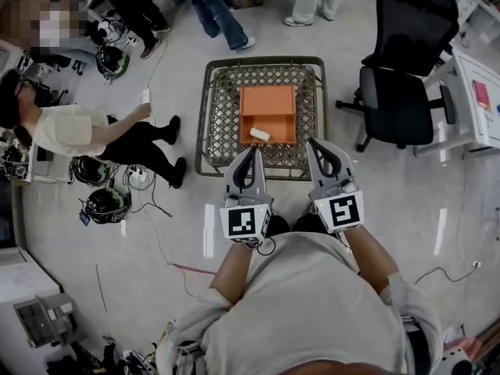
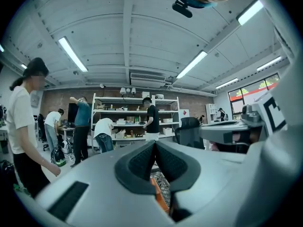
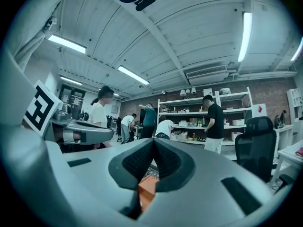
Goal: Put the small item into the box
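An orange box [image 1: 267, 104] stands open inside a wire basket [image 1: 221, 123] on the floor, in the head view. A small white item [image 1: 259, 134] lies in the box near its front wall. My left gripper [image 1: 254, 153] hovers over the basket's front edge, shut and holding nothing. My right gripper [image 1: 312, 142] is beside it at the basket's front right, also shut and holding nothing. In the left gripper view the closed left gripper [image 2: 155, 144] points level, with the orange box [image 2: 160, 198] showing below it. The right gripper [image 3: 154, 141] is the same, with the box [image 3: 147, 191] beneath.
A black office chair [image 1: 406, 61] stands right of the basket, next to a white desk [image 1: 480, 92]. A person [image 1: 86, 131] crouches at the left among helmets [image 1: 105, 204] and floor cables. Other people stand beyond the basket, near shelves [image 3: 222, 117].
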